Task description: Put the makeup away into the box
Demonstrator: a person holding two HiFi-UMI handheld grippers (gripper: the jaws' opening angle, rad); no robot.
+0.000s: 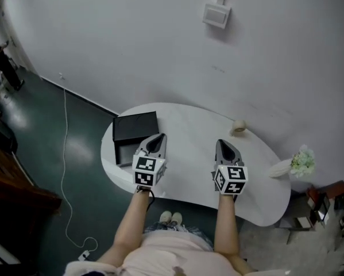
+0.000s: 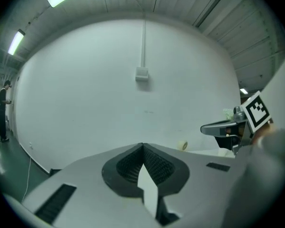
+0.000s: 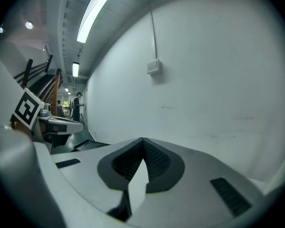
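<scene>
A white wall (image 1: 160, 50) backs the curved white counter (image 1: 189, 125). The black box (image 1: 135, 126) lies open at the counter's left end. The left gripper (image 1: 158, 137) hangs over the box's right edge and the right gripper (image 1: 223, 144) over the counter's middle. Both have their jaws pressed together with nothing between them. A vase of flowers (image 1: 292, 164) lies at the right end. A small round pale item (image 1: 239, 126) sits by the wall, well apart from the box.
</scene>
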